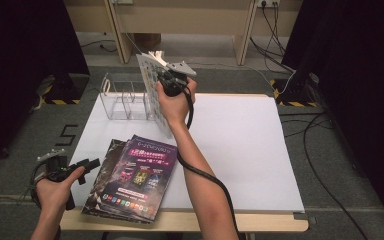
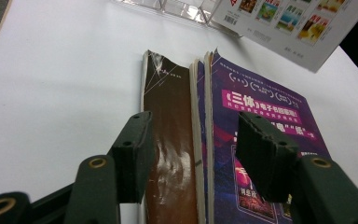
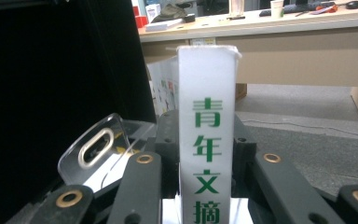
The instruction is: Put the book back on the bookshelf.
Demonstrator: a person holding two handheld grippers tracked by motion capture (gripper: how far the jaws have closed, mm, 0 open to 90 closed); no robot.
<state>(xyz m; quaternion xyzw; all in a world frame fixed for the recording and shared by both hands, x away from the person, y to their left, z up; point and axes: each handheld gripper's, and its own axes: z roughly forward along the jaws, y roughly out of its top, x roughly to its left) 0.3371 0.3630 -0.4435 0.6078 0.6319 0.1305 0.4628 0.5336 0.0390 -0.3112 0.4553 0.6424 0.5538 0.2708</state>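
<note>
The right claw (image 1: 166, 80) holds a white magazine (image 1: 152, 92) upright above the far part of the tabletop (image 1: 240, 145), just beside the clear acrylic rack (image 1: 122, 97) that stands at the tabletop's far left. In the right gripper view the magazine's white spine (image 3: 207, 140), printed with green characters, stands on end between the 2 black jaws, whose pads sit against it on both sides; the grip is clenched on the magazine. A clear divider of the rack with an oval handle slot (image 3: 93, 149) shows just to the left of the jaws in that view.

The left claw (image 1: 87, 164) hovers at the near left edge of the tabletop, jaws spread and grasping nothing. In the left gripper view its 2 pads (image 2: 133, 149) stand apart over the near end of a stack of magazines (image 1: 130, 180), a purple cover on top (image 2: 261, 116) and a brown cover (image 2: 168, 121) beneath. The white magazine's back cover (image 2: 284, 23) hangs tilted over the far end of that stack.
</note>
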